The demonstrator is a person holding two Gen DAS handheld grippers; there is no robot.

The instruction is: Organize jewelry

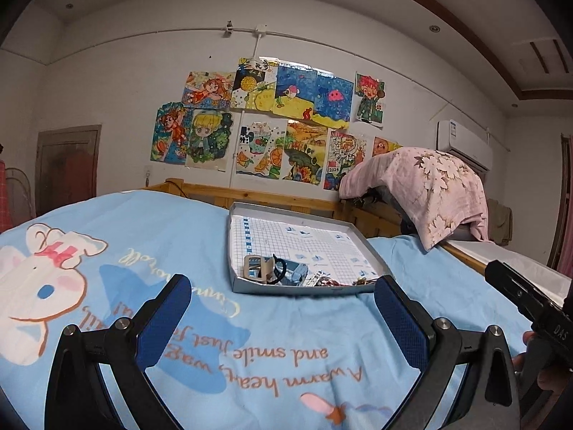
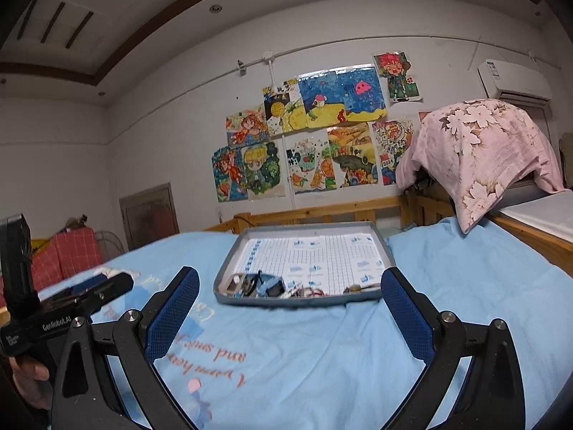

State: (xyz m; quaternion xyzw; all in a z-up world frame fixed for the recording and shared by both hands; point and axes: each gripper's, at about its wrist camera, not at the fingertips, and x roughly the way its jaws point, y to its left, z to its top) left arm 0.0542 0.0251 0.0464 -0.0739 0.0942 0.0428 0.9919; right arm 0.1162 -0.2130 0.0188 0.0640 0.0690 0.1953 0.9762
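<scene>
Beyond both spread jaws lies jewelry tray (image 1: 283,208).

A light blue bedsheet (image 1: 150,236) printed with a white cartoon rabbit (image 1: 39,279) and cursive lettering covered the bed, with a wooden bed rail (image 2: 322,213) running behind it. On the white wall hung a cluster of colourful children's drawings (image 1: 265,122), and a brown door (image 1: 68,165) stood at the far left. To the right, a pink floral cloth (image 2: 480,150) was draped over something hidden beneath it, below a white air conditioner (image 2: 514,79), while a red checked cloth (image 2: 68,254) lay at the left.
</scene>
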